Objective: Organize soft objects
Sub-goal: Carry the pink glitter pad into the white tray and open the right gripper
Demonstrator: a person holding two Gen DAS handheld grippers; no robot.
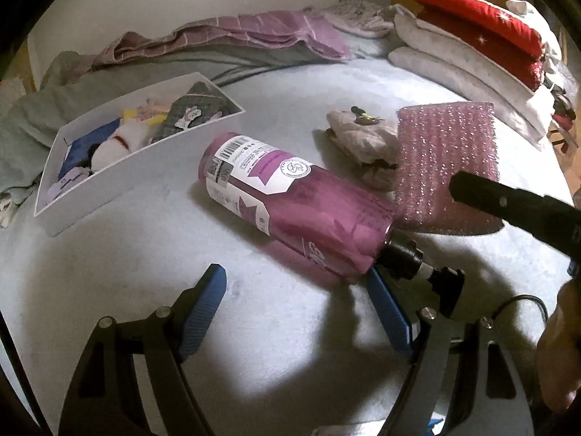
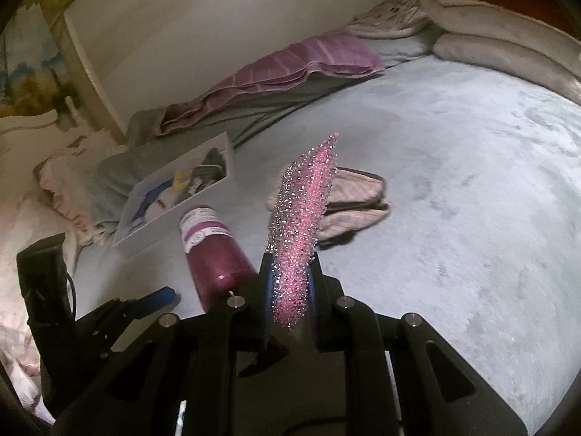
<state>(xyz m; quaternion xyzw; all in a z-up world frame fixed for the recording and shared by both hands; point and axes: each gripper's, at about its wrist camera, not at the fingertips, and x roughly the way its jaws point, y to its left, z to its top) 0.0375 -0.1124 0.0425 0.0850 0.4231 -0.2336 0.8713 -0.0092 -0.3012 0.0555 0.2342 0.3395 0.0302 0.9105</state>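
Observation:
My right gripper (image 2: 290,279) is shut on a pink glittery scrub pad (image 2: 301,225), held edge-on above the bed. In the left wrist view the pad (image 1: 443,160) shows its flat face, with a black right finger (image 1: 472,189) across it. A purple folded umbrella (image 1: 290,196) with a white label lies on the grey bedspread, its black handle by my left gripper's right finger. The left gripper (image 1: 296,309) stands open, nothing between its blue pads. A beige cloth bundle (image 1: 359,141) lies behind the pad. The white box (image 1: 109,181) at the left holds several soft items.
A folded purple blanket (image 1: 254,36) lies along the far edge of the bed. White pillows (image 1: 454,61) and a red cushion (image 1: 479,18) are stacked at the back right. Rumpled grey-green bedding (image 1: 32,123) sits left of the box. A person's hand (image 1: 559,356) shows at the right.

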